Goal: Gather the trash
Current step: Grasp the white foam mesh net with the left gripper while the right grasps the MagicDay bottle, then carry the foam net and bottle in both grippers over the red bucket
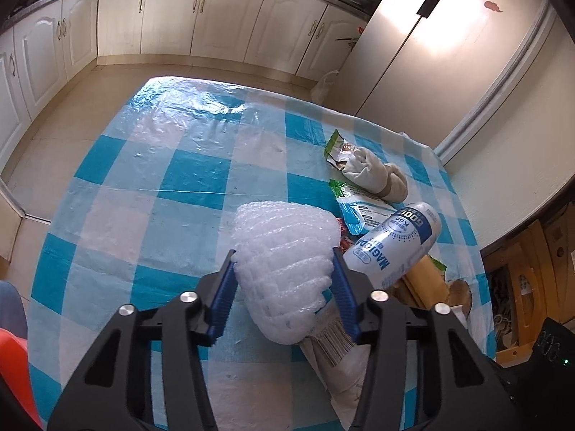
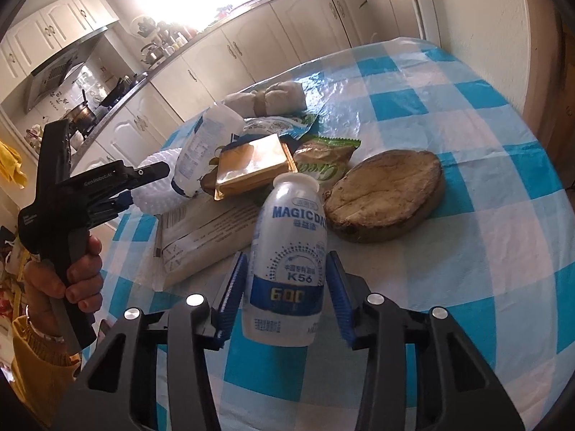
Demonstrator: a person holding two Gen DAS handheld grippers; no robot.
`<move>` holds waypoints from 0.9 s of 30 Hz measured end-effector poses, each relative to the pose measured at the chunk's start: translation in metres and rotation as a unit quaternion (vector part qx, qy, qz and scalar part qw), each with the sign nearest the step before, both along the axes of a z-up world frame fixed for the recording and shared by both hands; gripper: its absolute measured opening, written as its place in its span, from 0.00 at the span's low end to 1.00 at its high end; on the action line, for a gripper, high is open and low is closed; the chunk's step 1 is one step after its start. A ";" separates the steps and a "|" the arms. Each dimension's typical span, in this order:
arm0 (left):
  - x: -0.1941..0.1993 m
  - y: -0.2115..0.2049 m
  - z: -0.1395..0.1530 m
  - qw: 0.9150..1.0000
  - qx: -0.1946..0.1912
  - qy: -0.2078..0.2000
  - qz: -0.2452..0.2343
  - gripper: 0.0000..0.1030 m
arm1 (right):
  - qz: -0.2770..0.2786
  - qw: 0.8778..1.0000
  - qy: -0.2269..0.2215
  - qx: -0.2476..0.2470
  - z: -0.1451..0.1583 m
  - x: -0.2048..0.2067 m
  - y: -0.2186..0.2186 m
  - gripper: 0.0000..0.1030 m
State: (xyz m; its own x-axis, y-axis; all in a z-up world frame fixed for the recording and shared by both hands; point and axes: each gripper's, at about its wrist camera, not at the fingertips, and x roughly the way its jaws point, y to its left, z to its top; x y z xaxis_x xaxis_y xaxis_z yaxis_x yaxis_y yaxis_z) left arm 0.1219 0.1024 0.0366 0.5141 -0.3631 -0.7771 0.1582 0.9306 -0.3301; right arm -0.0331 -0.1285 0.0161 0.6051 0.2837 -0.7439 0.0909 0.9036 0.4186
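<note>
My right gripper (image 2: 285,287) is clamped on the MAGICDAY bottle (image 2: 287,251), upright between its blue pads. My left gripper (image 1: 284,276) squeezes the white foam net (image 1: 284,273), I think touching both pads, beside wrappers on the checked tablecloth (image 1: 143,179).

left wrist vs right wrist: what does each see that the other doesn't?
Left wrist only: fridge, green snack wrapper at the table's far edge, left claw head-on, shut on the foam net.

Right wrist only: stove hood, wood slab, gold packet, the hand holding the left claw, right claw shut on the bottle.

Both: checked tablecloth, foam net, bottle, white bundle, grey mailer bag.
</note>
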 end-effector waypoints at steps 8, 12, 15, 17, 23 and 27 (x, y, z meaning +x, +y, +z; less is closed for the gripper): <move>-0.018 0.011 0.011 1.000 -0.011 -0.015 0.011 0.39 | 0.000 1.000 -0.004 0.014 0.007 -0.011 0.000 0.44; -0.033 0.018 0.023 0.999 -0.008 -0.033 0.015 0.37 | 0.003 1.000 -0.011 0.016 0.012 -0.017 0.001 0.44; -0.046 0.024 0.033 0.998 0.003 -0.050 0.023 0.37 | 0.005 1.000 -0.020 0.013 0.019 -0.022 0.004 0.44; -0.055 0.026 0.038 0.998 0.014 -0.060 0.028 0.37 | 0.007 1.000 -0.026 0.013 0.024 -0.025 0.006 0.44; -0.080 0.041 0.056 0.994 0.041 -0.089 0.042 0.37 | 0.021 0.999 -0.038 0.004 0.038 -0.027 0.018 0.44; -0.096 0.057 0.066 0.992 0.051 -0.102 0.056 0.37 | 0.039 0.998 -0.047 0.002 0.049 -0.027 0.031 0.44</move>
State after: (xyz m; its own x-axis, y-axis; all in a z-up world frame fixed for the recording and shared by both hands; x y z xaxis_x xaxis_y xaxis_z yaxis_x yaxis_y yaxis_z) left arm 0.0257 0.1589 0.1024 0.6966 -0.2202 -0.6829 0.1054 0.9728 -0.2061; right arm -0.0599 -0.0971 0.0654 0.6485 0.3355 -0.6833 -0.0191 0.9046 0.4259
